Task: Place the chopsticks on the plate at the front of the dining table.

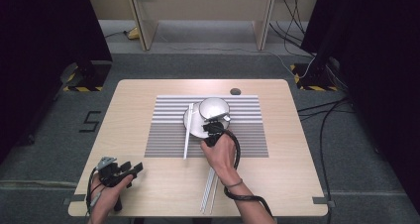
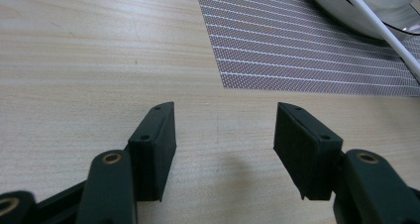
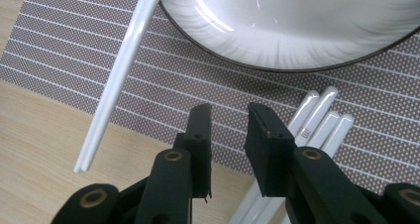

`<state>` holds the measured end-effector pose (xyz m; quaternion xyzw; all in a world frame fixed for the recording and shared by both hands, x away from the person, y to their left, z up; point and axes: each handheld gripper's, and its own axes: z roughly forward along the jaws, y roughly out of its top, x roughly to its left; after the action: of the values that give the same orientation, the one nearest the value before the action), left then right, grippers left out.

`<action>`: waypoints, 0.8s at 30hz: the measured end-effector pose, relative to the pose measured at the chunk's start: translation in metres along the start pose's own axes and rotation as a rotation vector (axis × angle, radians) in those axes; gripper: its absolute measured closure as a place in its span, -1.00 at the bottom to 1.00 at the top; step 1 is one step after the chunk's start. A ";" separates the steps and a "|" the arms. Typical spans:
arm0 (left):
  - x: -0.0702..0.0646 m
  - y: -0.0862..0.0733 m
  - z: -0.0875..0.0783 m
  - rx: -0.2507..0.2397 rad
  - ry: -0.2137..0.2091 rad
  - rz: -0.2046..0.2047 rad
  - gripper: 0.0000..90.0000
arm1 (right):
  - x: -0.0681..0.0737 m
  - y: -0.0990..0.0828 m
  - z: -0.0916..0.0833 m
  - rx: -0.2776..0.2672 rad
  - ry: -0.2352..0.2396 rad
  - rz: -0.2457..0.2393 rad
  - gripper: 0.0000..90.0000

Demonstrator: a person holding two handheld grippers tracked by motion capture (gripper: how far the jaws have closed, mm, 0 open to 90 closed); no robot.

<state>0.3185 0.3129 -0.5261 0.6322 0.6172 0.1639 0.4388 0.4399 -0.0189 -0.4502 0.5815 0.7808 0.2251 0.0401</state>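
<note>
High view: right hand-held gripper [image 1: 214, 130] at the plate [image 1: 194, 127] on the striped mat [image 1: 247, 135].
Its jaws stand slightly apart, empty (chopsticks [image 3: 317, 117] lie just beside); left hand-held gripper [image 1: 121, 170] rests released on the counter [image 1: 133, 100], likely waiting.

Lab: black curtains [image 1: 44, 30], hazard-taped stand bases [image 1: 83, 88].

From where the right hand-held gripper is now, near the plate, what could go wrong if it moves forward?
1. The right hand-held gripper is open with nothing between its jaws, close to the plate; pushing forward could strike the rim and slide it on the mat.
2. One pair of chopsticks leans on the plate's rim; a bump could make it roll off.
3. Other chopsticks lie beside the right jaw and could be pushed aside.
</note>
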 end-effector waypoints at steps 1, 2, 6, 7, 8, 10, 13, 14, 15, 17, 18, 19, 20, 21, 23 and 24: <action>0.000 0.000 0.000 0.000 0.000 0.000 -0.09 | -0.001 -0.001 -0.001 -0.005 -0.001 0.002 0.58; 0.000 0.000 0.000 0.000 0.000 0.000 -0.08 | -0.003 -0.001 -0.002 -0.008 -0.001 -0.001 0.58; 0.000 0.000 0.000 0.000 0.000 0.000 -0.08 | -0.007 -0.004 -0.005 -0.027 0.008 0.000 0.56; 0.000 0.000 0.000 0.000 0.001 0.000 -0.08 | -0.009 -0.005 -0.006 -0.028 0.008 0.001 0.56; 0.000 0.000 0.000 0.000 0.001 0.000 -0.09 | -0.010 -0.006 -0.006 -0.034 0.011 0.001 0.56; 0.000 0.000 0.000 0.000 0.001 0.000 -0.08 | -0.013 -0.008 -0.008 -0.043 0.009 -0.001 0.56; 0.000 0.000 0.000 0.000 0.001 0.000 -0.09 | -0.017 -0.011 -0.009 -0.051 0.009 0.003 0.55; 0.000 0.000 0.000 0.000 0.001 0.000 -0.08 | -0.018 -0.012 -0.010 -0.053 0.009 0.004 0.54; 0.000 0.000 0.000 0.000 0.001 -0.001 -0.08 | -0.020 -0.013 -0.010 -0.055 0.007 0.003 0.54; 0.000 0.000 0.000 -0.001 0.001 -0.002 -0.08 | -0.024 -0.015 -0.013 -0.064 0.005 0.009 0.53; 0.000 0.000 0.000 -0.001 0.001 -0.002 -0.08 | -0.026 -0.016 -0.014 -0.069 0.001 0.011 0.53; 0.000 0.000 0.000 -0.001 0.001 -0.001 -0.08 | -0.029 -0.017 -0.015 -0.073 0.000 0.010 0.52; 0.000 0.000 0.000 -0.001 0.001 -0.002 -0.08 | -0.031 -0.018 -0.016 -0.076 0.002 0.016 0.52; 0.000 0.000 0.000 -0.001 0.001 -0.001 -0.08 | -0.033 -0.019 -0.017 -0.078 -0.002 0.019 0.52; 0.000 0.000 0.000 -0.001 0.002 -0.001 -0.08 | -0.037 -0.021 -0.019 -0.086 -0.004 0.026 0.52; 0.000 0.000 0.000 -0.001 0.002 -0.001 -0.08 | -0.039 -0.022 -0.021 -0.086 -0.004 0.029 0.51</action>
<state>0.3185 0.3127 -0.5261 0.6315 0.6180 0.1642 0.4386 0.4260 -0.0660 -0.4482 0.5911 0.7616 0.2579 0.0634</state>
